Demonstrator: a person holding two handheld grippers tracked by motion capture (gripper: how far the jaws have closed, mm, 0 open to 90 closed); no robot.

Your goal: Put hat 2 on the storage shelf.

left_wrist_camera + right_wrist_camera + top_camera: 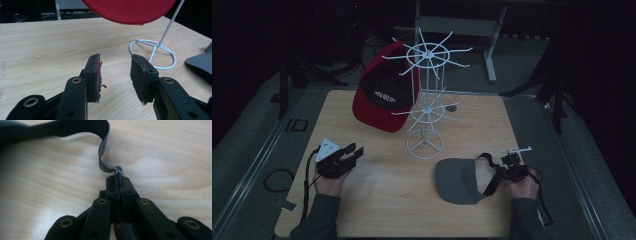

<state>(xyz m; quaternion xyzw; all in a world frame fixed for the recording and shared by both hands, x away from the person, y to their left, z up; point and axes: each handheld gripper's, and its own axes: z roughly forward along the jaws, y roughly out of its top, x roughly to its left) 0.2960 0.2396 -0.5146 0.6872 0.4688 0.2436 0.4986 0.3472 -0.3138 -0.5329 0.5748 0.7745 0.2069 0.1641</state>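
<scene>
Two caps are sharing this table with you: a red cap (382,95) is hanging on the white wire rack (426,95), and a grey visor (459,180) is lying flat near your right hand. You are pinching the visor's dark strap (492,175) in the right gripper (510,165), its jaws closed tight on the strap's end, which the right gripper view shows curling away from the jaws over the wood. That grip by the strap probably lets you lift the visor so its band hangs open for one of the rack's prongs. You are holding the left gripper (349,152) low over the table, well apart from the rack's ring base (153,53), with its jaws standing apart and nothing between them, red fibres clinging to the pads (97,72). The table (362,210) is pale wood grain, and the room around it is sitting dark, with grey flooring and a metal frame behind.
</scene>
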